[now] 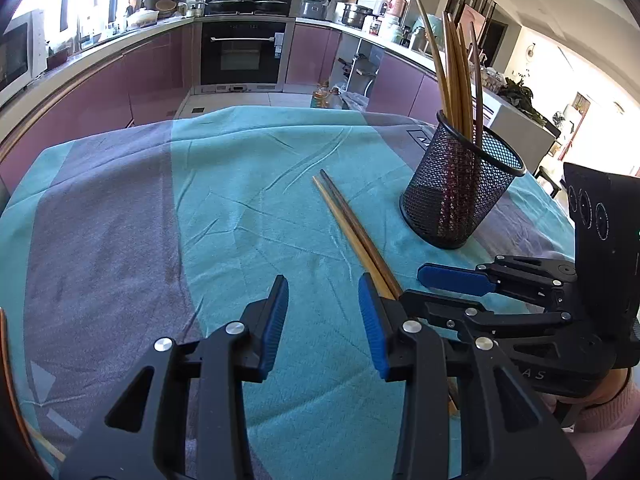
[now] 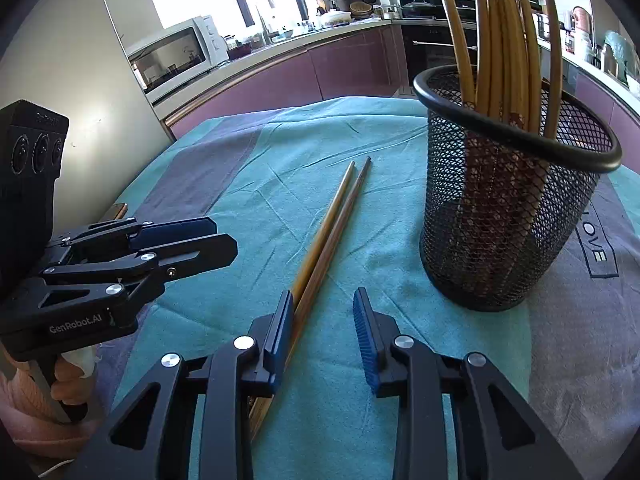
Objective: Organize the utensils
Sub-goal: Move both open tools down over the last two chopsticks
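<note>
A soft, creased cloth (image 1: 248, 208) in teal with grey-purple bands covers the bench. On it lies a pair of chopsticks (image 2: 332, 224), slim, smooth and tapering to fine tips; one is pale golden wood, the other darker brown, and they lie side by side, touching along most of their length, tips pointing to the far side. To their right stands a round holder (image 2: 508, 208) of black wire mesh with a smooth black rim, upright, holding a bundle of similar tan chopsticks (image 1: 452, 64) that fan out above the rim.

The left gripper (image 1: 324, 320) angles down over the cloth, its blue ribbed pads apart with only bare cloth between them; the loose pair passes just beyond its right pad. The right gripper (image 2: 324, 332) also slopes down, jaws parted and gripping nothing; the thick ends of the pair run under or against its left pad, and whether they touch cannot be told. A hand in a pink knitted sleeve (image 2: 24, 408) holds the left gripper's handle.
</note>
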`<state>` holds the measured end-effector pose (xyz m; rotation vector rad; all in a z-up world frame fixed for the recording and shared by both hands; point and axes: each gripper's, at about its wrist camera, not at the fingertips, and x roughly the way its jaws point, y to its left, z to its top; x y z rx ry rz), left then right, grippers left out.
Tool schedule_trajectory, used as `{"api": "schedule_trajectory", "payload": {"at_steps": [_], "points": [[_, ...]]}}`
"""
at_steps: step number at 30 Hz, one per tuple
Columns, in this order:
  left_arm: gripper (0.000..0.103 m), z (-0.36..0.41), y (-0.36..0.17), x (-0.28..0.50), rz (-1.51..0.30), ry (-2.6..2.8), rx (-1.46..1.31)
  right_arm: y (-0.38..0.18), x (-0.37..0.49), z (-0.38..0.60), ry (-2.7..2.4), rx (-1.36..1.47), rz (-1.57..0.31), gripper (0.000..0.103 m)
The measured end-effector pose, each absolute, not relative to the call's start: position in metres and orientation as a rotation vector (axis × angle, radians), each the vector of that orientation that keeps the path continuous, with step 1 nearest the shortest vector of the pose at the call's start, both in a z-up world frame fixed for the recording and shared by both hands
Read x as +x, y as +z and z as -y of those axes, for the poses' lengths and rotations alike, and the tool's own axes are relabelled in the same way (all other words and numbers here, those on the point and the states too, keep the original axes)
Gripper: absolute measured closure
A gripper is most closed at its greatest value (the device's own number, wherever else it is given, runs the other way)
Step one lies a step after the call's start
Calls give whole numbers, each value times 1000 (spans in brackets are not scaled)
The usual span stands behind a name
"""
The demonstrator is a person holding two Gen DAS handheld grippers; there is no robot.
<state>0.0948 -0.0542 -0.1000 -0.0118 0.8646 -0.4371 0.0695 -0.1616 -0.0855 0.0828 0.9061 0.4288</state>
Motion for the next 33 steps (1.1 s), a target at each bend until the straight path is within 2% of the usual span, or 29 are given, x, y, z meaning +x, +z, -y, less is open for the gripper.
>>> {"api": "schedule_trajectory", "payload": {"at_steps": [25, 33], "points": [[68, 103, -123, 126, -964, -490, 123, -86, 65, 183, 413, 88, -919, 77], [82, 92, -123, 131, -984, -478, 87, -85, 77, 172, 396, 58, -919, 77]]}}
